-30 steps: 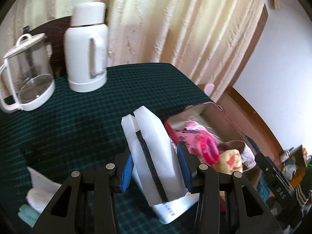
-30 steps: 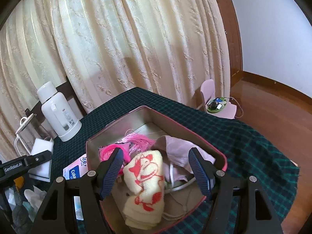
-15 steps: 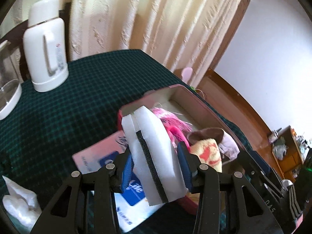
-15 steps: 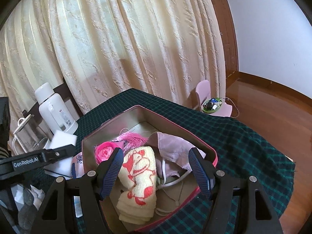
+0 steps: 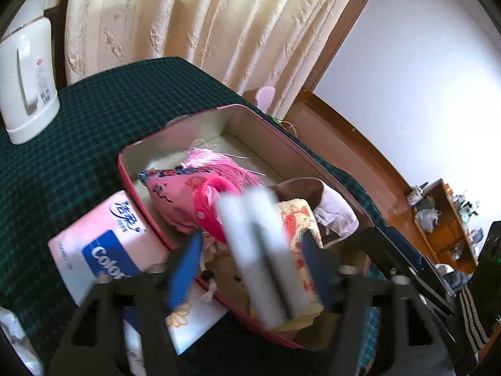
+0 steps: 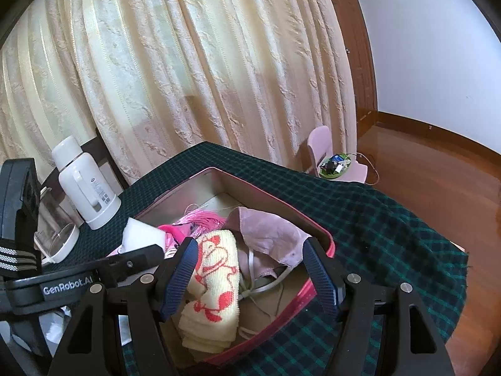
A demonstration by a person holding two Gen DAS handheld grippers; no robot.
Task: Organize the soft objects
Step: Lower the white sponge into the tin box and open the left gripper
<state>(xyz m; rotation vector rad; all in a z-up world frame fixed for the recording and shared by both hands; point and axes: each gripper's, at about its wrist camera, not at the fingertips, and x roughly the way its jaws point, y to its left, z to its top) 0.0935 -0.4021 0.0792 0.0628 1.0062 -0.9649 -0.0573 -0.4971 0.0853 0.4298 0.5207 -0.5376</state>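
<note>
Sponge [image 5: 266,250] blurred over the near end of the box [image 5: 281,144], between the opening, no longer pressing left gripper [image 5: 250,269]. Towel [image 6: 216,275], mask [image 6: 269,235] and pink items already boxed. Tissues [image 5: 106,250] left outside. Right gripper [image 6: 250,279] spread, empty.

We're in a home: cream curtains [image 6: 194,72], checked tablecloth [image 6: 391,219], white flask [image 6: 84,185], wooden floor [image 6: 438,163].
</note>
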